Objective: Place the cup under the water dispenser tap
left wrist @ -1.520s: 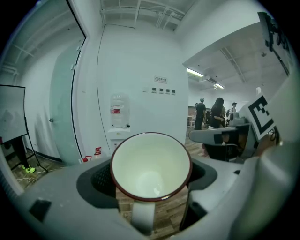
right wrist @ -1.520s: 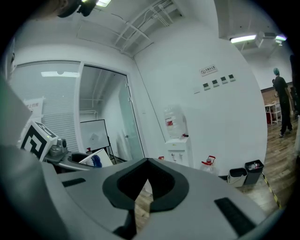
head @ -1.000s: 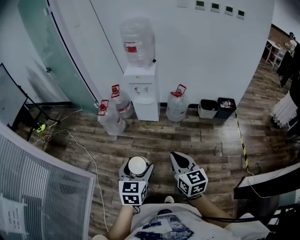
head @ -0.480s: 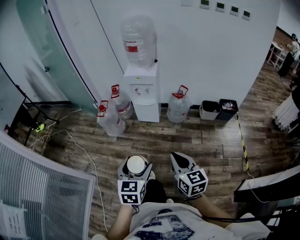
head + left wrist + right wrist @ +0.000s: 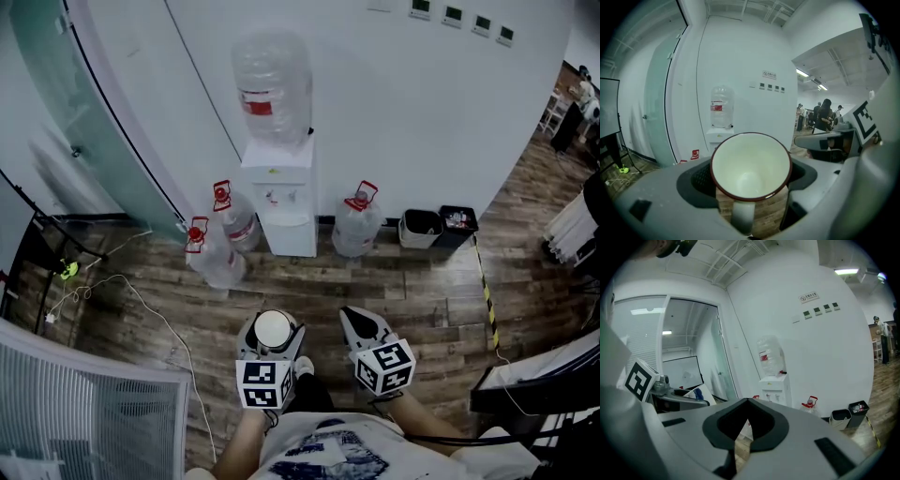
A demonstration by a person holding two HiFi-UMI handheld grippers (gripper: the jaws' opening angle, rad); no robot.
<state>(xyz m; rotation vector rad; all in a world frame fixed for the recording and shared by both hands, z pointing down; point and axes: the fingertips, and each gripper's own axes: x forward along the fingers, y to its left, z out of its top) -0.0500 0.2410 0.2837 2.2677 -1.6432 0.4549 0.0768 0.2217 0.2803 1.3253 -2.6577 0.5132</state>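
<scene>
A white cup with a dark red rim [image 5: 274, 330] [image 5: 751, 165] sits between the jaws of my left gripper [image 5: 273, 336], which is shut on it, its mouth facing up at the head camera. The white water dispenser [image 5: 279, 195] [image 5: 720, 133] [image 5: 774, 385] stands against the far wall with a clear bottle [image 5: 273, 86] on top; its taps [image 5: 279, 197] are well ahead of both grippers. My right gripper [image 5: 364, 327] [image 5: 740, 437] is held beside the left one, jaws closed together with nothing in them.
Three spare water jugs with red caps [image 5: 214, 255] [image 5: 236, 217] [image 5: 356, 225] stand on the wooden floor around the dispenser. Two small bins [image 5: 418, 227] [image 5: 454, 224] are to its right. A glass partition [image 5: 84, 122] runs along the left; a cable [image 5: 159, 309] lies on the floor.
The view has moved forward: the dispenser and jugs appear slightly nearer and larger. Both grippers keep the same pose, the cup still held in the left one.
</scene>
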